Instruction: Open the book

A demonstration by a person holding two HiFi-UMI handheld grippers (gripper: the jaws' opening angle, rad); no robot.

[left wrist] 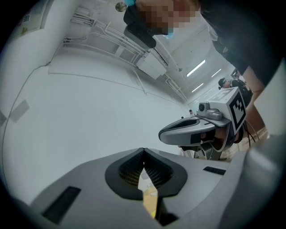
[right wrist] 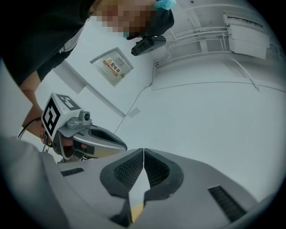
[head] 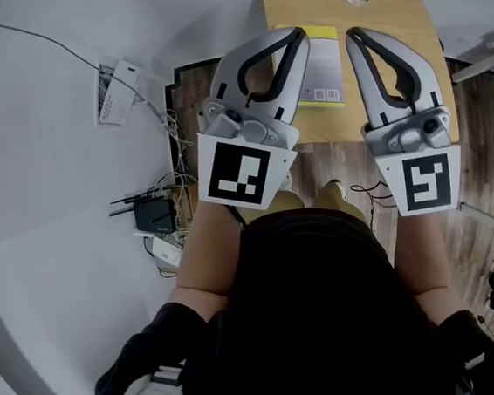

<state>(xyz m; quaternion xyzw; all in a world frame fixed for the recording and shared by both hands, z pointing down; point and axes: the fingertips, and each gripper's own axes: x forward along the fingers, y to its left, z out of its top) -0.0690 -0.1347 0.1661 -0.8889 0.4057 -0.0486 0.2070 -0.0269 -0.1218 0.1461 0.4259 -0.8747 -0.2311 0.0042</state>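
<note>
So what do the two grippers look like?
The left gripper and right gripper are light grey, with curved jaws lined in black ribbed pads. Each carries a white cube printed with black square markers. The person wears a black top.

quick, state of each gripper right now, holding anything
Left gripper: shut, holding nothing.
Right gripper: shut, holding nothing.
</note>
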